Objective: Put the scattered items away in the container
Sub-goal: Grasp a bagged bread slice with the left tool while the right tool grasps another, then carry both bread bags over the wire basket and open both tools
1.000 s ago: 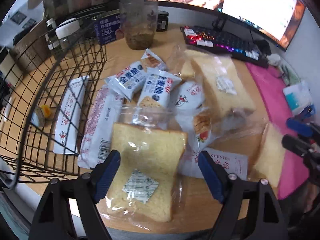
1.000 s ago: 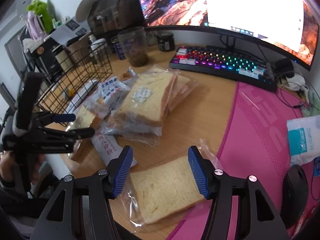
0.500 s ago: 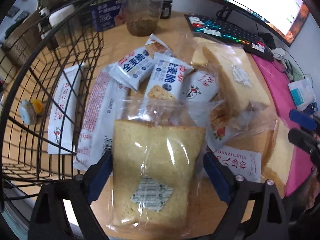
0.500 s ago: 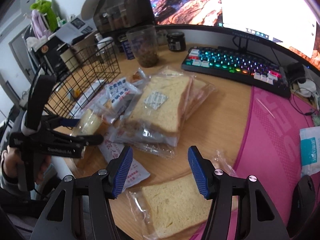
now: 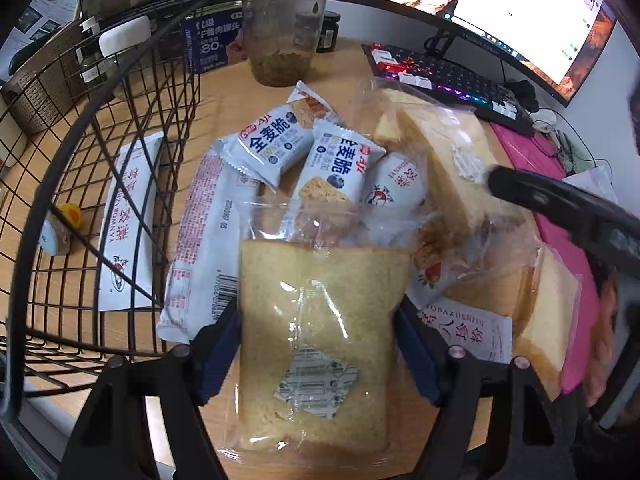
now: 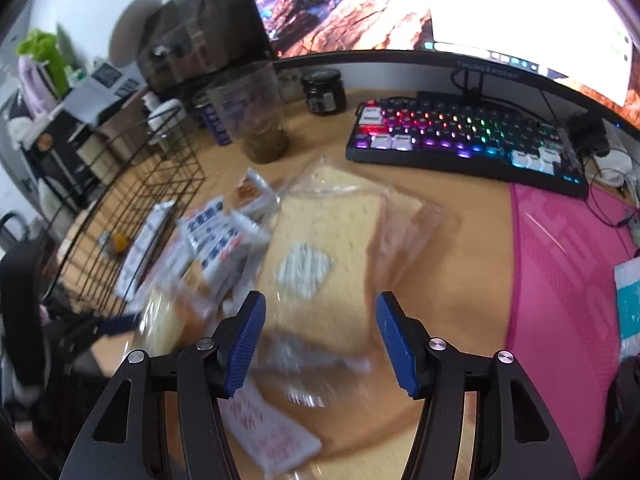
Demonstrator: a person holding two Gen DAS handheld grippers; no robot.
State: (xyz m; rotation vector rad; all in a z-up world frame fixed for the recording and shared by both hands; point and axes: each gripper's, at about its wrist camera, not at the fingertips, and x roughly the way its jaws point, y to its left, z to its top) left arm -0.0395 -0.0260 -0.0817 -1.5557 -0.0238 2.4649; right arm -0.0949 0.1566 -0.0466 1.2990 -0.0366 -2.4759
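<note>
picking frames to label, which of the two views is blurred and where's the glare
Left wrist view: sharp, with fisheye bending of the wire basket and glare on the bagged bread slice between the left gripper pads. Right wrist view: motion-blurred over the snack packets; the monitor is blown out white.

Glossy clear plastic bag around porous tan bread slice (image 5: 316, 320), black wire-mesh metal basket (image 5: 80, 184), smooth light wooden desktop (image 6: 448, 216), matt pink cloth mat (image 6: 560, 280)

Snack packets (image 5: 276, 148) lie between basket (image 5: 100, 184) and bread (image 5: 452, 168) — keyboard (image 5: 448, 80) behind.
</note>
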